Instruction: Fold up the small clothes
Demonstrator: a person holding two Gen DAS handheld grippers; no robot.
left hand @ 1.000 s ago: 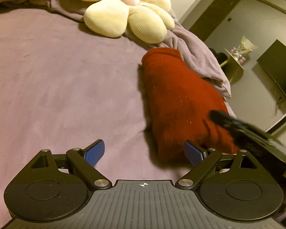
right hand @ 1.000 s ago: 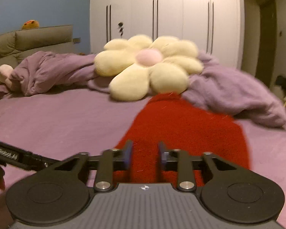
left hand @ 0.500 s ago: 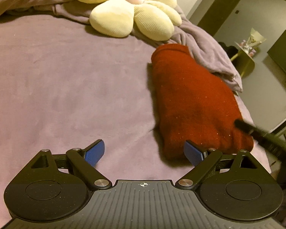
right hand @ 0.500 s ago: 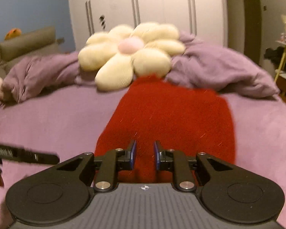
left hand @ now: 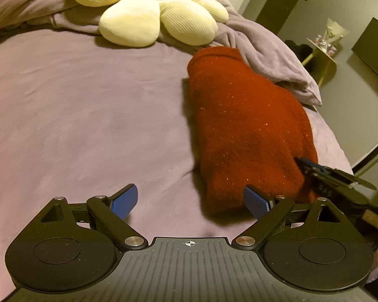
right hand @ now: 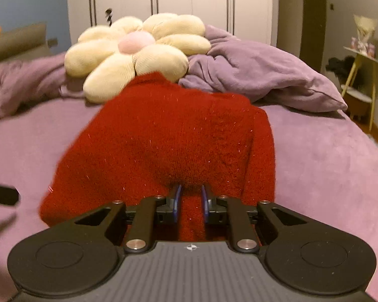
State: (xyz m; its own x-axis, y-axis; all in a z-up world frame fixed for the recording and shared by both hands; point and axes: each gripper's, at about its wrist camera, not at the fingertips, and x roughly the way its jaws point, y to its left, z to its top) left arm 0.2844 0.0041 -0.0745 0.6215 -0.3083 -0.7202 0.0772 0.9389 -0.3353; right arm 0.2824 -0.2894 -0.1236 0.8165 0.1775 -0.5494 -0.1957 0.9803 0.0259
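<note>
A folded red knit sweater [left hand: 244, 125] lies on the purple bed sheet [left hand: 88, 105], its far end by the flower cushion. My left gripper [left hand: 190, 198] is open just above the sheet, its right pad beside the sweater's near left corner and nothing between its fingers. My right gripper [right hand: 190, 196] sits at the sweater's [right hand: 168, 136] near edge; its jaws are closing with a bunched ridge of red fabric between the blue pads, which press on it. The right gripper's tip [left hand: 315, 171] also shows at the sweater's right near edge in the left wrist view.
A cream flower-shaped cushion [right hand: 136, 50] and a rumpled purple blanket [right hand: 259, 75] lie at the head of the bed. White wardrobe doors [right hand: 189, 5] stand behind. A small yellow side table [right hand: 363, 75] stands off the bed's right side. The left gripper's finger [right hand: 2, 193] shows at the left edge.
My right gripper has dropped and moved in to the sweater's near edge, its jaws narrowing around red fabric. The left gripper has drifted slightly across the bed, staying open.
</note>
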